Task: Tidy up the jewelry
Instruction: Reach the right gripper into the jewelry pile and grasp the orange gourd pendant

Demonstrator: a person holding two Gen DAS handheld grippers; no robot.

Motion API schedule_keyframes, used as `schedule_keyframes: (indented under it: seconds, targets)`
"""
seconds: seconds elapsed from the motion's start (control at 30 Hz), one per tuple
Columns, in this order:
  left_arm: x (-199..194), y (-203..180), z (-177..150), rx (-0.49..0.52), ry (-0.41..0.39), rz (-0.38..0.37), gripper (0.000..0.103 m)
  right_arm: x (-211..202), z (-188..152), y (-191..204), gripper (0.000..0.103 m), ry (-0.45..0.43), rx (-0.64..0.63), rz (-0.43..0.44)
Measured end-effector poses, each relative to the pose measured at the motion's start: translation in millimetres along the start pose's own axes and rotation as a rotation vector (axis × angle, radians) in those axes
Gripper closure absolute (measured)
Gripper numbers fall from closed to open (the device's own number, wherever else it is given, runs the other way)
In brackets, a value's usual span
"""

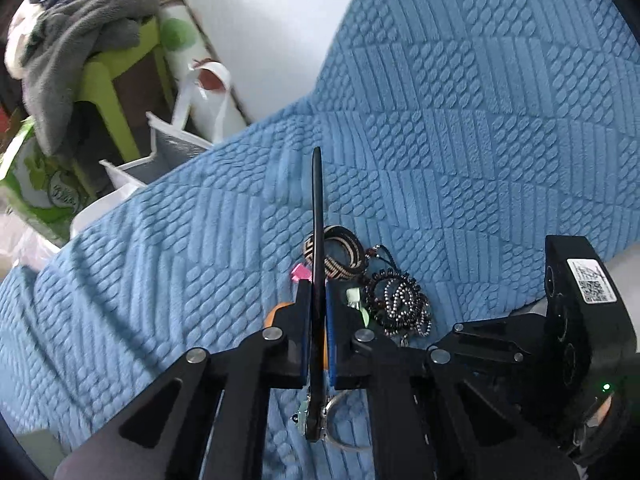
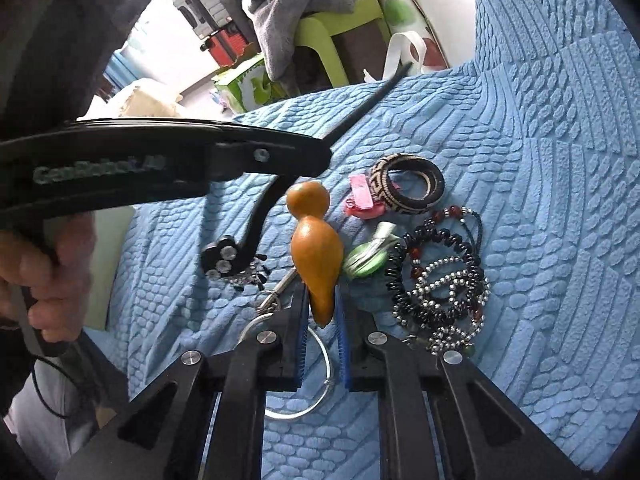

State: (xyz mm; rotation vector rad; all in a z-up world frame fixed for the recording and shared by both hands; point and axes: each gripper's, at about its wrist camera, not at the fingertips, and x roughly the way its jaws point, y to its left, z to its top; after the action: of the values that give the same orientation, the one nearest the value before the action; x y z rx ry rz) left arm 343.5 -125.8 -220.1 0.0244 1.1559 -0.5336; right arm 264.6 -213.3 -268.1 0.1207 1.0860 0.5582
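- Plainly, sorting is only beginning: the jewelry is still lying loose together on the blue bedspread [image 2: 540,160], no box or tray showing.
- The left gripper [image 1: 318,308] is pinching a thin black hair stick [image 1: 317,208], holding it above the pile.
- The right gripper [image 2: 322,312] is clamping the narrow end of an orange gourd pendant [image 2: 316,248], its metal key ring [image 2: 296,372] lying beneath.
- Still waiting, close together: the woven bangle [image 2: 412,188], pink clip [image 2: 360,196], green clip [image 2: 366,258] and tangled beaded bracelets [image 2: 440,280].
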Motion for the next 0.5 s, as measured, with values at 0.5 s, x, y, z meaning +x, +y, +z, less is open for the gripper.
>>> schedule_keyframes:
  seconds: [0.5]
  targets:
    - [-85.6,25.5,-101.3,-0.321,-0.112,0.113,0.097,-28.7,-23.4,36.2,0.092,-0.011,-0.055,0.028]
